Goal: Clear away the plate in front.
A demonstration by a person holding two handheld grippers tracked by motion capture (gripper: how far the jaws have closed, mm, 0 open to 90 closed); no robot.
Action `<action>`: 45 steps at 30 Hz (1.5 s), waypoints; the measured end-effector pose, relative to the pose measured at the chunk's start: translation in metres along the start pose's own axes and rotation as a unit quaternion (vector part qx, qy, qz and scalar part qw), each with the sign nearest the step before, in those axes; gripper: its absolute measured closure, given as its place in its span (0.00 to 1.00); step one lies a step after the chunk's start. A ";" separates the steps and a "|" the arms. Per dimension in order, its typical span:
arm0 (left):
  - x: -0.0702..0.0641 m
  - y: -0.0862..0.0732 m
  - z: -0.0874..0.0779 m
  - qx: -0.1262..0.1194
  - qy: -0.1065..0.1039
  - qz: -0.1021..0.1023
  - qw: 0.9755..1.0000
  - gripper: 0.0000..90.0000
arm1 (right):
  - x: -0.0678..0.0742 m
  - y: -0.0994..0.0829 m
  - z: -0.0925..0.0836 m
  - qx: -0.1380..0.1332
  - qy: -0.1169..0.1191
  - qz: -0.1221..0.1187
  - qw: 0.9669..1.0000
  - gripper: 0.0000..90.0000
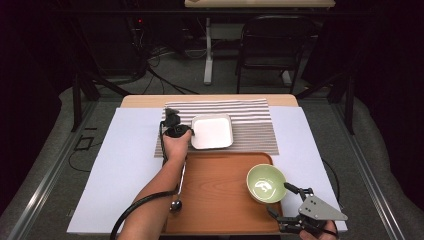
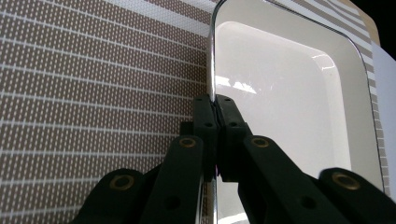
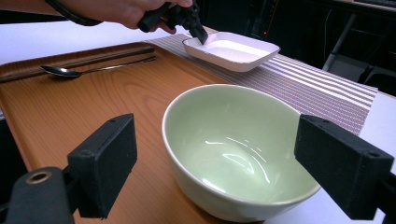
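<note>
The right hand-held gripper (image 1: 292,205) stands wide, its jaws on either side of the green bowl (image 1: 266,183) on the tray (image 1: 220,195), not touching it. Farther off, the left hand-held gripper (image 1: 172,120) is clamped on the white dish's (image 1: 212,131) left rim, on the striped mat (image 1: 255,125).

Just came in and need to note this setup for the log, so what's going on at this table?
A person works with a gripper in each hand. The left gripper is shut on the rim of a white square dish, which sits on a striped placemat. The right gripper is open, its jaws standing on either side of a green bowl without touching it. The bowl rests at the right edge of a wooden tray, where a spoon also lies.
</note>
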State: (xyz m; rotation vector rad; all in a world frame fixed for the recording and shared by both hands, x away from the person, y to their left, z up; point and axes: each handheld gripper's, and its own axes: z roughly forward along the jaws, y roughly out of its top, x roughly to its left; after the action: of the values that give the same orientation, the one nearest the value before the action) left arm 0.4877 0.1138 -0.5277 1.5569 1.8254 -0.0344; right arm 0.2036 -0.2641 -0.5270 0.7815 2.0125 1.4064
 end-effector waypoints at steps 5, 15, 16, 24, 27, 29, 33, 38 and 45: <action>-0.002 -0.011 -0.011 0.003 -0.006 0.005 1.000 0.99 | 0.000 0.000 0.000 -0.001 0.001 0.000 1.000 0.14; -0.008 -0.034 -0.038 0.000 -0.024 0.029 0.999 0.99 | 0.001 0.000 -0.002 -0.001 -0.001 -0.003 1.000 0.14; -0.010 -0.037 -0.040 0.000 -0.024 0.030 0.999 0.99 | 0.001 0.000 -0.002 -0.002 -0.001 -0.002 1.000 0.14; -0.019 -0.049 -0.051 0.002 -0.021 0.051 0.998 0.99 | 0.000 0.000 -0.003 -0.003 -0.004 0.001 1.000 0.14; -0.020 -0.055 -0.054 0.005 -0.024 0.047 0.999 0.99 | 0.000 0.000 -0.003 -0.002 -0.005 0.001 1.000 0.14; -0.021 -0.059 -0.056 0.006 -0.027 0.041 0.999 0.99 | 0.000 0.000 -0.004 -0.002 -0.005 0.002 1.000 0.14; -0.023 -0.069 -0.059 0.008 -0.033 0.036 0.999 0.99 | 0.000 0.000 -0.004 -0.003 -0.006 0.001 1.000 0.14; -0.022 -0.084 -0.063 0.011 -0.032 0.038 0.999 0.99 | 0.000 0.000 -0.004 -0.003 -0.006 -0.002 1.000 0.14; -0.015 -0.104 -0.068 0.013 -0.027 0.027 0.999 0.99 | 0.001 0.001 -0.004 -0.003 -0.007 -0.003 1.000 0.14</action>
State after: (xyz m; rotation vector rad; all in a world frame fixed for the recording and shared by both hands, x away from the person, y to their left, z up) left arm 0.3644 0.1041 -0.5133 1.6081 1.7455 -0.0750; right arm 0.2003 -0.2658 -0.5254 0.7803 1.9980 1.4003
